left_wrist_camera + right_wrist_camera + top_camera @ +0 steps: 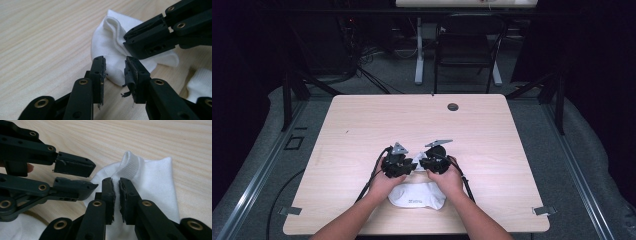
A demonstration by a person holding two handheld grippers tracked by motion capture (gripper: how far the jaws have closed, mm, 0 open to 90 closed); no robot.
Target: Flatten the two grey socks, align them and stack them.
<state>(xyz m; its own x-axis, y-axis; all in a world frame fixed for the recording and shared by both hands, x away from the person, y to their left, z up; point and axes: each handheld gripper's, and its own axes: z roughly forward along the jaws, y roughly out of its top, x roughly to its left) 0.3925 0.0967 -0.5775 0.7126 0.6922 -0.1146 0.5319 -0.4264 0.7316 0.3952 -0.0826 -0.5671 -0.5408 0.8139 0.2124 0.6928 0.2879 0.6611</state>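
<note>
The white sock (140, 177) lies on the bench (362, 125) right at the fingertips of both grippers, with a second white sock (418, 196) flat on the wood just behind them, between the person's hands.

The right gripper (117, 182) has its two black fingers (108, 192) drawn nearly together, with only a thin slit between the pads, and a fold of the white sock just below its ribbed cuff is pinched in that slit. The cuff stands up as a raised ridge directly beyond those fingertips, and the rest of the sock spreads flat to their right.

The left gripper (115, 61) has its fingers (98, 72) about half open. In the left gripper view the rounded edge of the sock lies in the gap between them, but the pads do not press on it. The right-hand pad there is frayed, with torn black shreds hanging from it.

The sock is a soft, fine knit, bright white, with a thicker ribbed band at the opening. The bench is pale wood-grain laminate with straight lines. The fingers are matte black plastic links with brass-coloured rivets.
</note>
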